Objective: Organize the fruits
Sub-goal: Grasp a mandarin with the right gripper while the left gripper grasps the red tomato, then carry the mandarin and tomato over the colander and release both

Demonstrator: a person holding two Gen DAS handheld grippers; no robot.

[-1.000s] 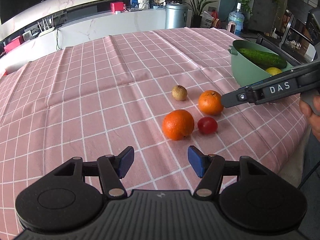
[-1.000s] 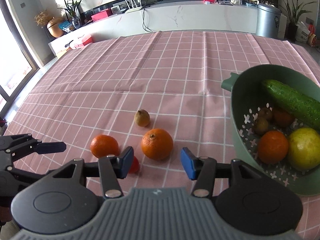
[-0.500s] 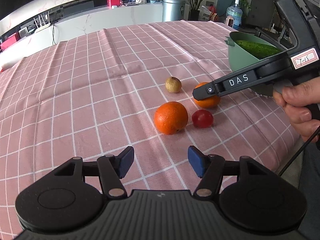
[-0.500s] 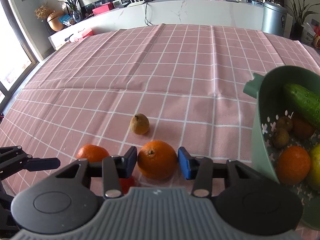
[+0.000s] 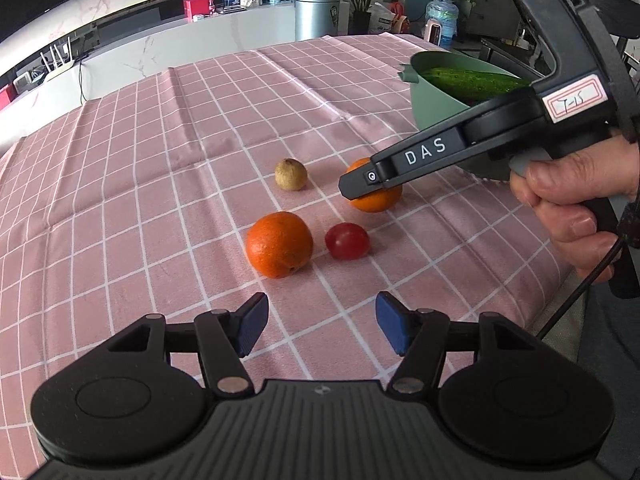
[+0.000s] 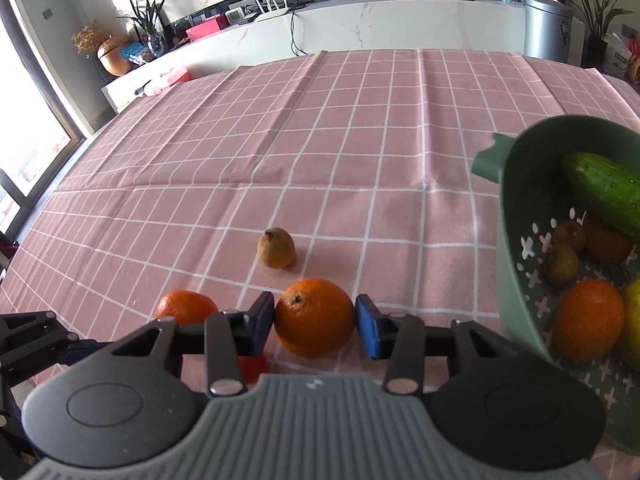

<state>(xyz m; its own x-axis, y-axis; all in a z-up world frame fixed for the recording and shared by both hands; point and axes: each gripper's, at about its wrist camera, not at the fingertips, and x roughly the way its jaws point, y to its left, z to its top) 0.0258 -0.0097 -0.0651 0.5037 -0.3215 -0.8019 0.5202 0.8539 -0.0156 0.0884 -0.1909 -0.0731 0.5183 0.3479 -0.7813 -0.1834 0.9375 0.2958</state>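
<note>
Several fruits lie on the pink checked cloth. My right gripper (image 6: 315, 322) has its blue pads on both sides of an orange (image 6: 315, 322), which rests on the cloth; this orange shows in the left wrist view (image 5: 376, 200) under the right gripper's finger. A second orange (image 5: 279, 243), a red tomato (image 5: 347, 241) and a small brown fruit (image 5: 291, 174) lie nearby. My left gripper (image 5: 321, 322) is open and empty, just short of the second orange. The green colander (image 6: 516, 208) at the right holds a cucumber (image 6: 604, 192) and other fruits.
The table's front right edge (image 5: 560, 280) runs close to the fruits. A white counter (image 6: 400, 28) with a grey bin (image 6: 548, 28) stands behind the table. The left gripper's tips show at the lower left of the right wrist view (image 6: 36, 340).
My right gripper has moved forward and down until the orange sits between its pads, and the pads have narrowed around it. The left gripper has shifted slightly closer to the fruits.
</note>
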